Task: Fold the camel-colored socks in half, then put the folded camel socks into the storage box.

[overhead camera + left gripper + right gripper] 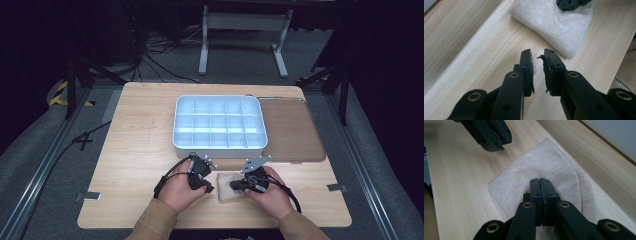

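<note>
I see a folded beige cloth (230, 186) lying flat on the wooden table (135, 145), near the edge closest to me and just in front of the white divided tray (219, 122). My right gripper (540, 180) sits over the cloth, its jaws pressed together with no fabric visibly caught. My left gripper (537, 53) hovers just left of the cloth, jaws slightly spread and empty.

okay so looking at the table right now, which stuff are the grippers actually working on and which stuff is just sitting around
In play:
- beige cloth, between the two grippers
- right gripper, jaws closed, over the cloth
- left gripper, jaws slightly apart, just short of the cloth's edge

Probably lying about:
- white compartment tray, every cell looks empty
- brown lid beside the tray
</note>
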A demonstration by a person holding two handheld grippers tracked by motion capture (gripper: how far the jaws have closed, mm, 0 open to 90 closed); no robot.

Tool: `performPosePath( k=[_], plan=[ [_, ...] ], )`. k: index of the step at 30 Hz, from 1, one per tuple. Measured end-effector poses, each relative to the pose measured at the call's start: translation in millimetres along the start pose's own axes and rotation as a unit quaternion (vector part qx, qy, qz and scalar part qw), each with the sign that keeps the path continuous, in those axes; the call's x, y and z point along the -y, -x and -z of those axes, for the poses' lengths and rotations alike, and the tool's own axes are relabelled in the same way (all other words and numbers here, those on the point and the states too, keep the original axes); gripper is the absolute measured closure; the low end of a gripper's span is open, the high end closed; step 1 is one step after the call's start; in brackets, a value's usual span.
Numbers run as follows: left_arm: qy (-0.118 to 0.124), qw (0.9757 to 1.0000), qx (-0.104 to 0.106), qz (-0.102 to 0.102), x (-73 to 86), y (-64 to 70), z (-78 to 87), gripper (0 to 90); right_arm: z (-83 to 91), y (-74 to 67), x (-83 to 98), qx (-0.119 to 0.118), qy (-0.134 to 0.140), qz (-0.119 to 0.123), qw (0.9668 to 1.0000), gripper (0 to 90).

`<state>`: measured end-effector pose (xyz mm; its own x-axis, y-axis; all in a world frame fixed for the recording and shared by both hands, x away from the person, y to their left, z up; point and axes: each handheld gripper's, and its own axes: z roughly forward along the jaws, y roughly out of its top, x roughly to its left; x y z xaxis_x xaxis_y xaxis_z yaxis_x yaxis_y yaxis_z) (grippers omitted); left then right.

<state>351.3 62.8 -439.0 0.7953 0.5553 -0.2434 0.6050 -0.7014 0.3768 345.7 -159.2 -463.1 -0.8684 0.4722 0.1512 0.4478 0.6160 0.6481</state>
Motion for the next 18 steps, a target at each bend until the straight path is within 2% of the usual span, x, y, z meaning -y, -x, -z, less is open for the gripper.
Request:
performPosePath(
  k=[4,10,15,18],
  plan=[
    [-0.005,1.0,-0.006,-0.004,-1.1,0.4,-3.7,78.4,1.2,-0.1,0.8,0.001,-0.001,0.002,1.0,89.8],
    [-0.012,0.9998,-0.008,-0.01,-2.4,2.4,-7.4,80.9,8.5,-0.7,2.6,0.016,0.007,0.009,0.9998,89.9],
    [-0.017,0.9997,-0.009,-0.014,-3.2,2.7,-10.0,81.3,10.9,3.3,5.8,0.014,-0.001,-0.003,0.9999,89.9],
    [-0.017,0.9997,-0.009,-0.012,-3.2,3.6,-12.7,81.5,9.6,3.9,6.2,0.012,-0.005,-0.001,0.9999,89.9]
  ],
)
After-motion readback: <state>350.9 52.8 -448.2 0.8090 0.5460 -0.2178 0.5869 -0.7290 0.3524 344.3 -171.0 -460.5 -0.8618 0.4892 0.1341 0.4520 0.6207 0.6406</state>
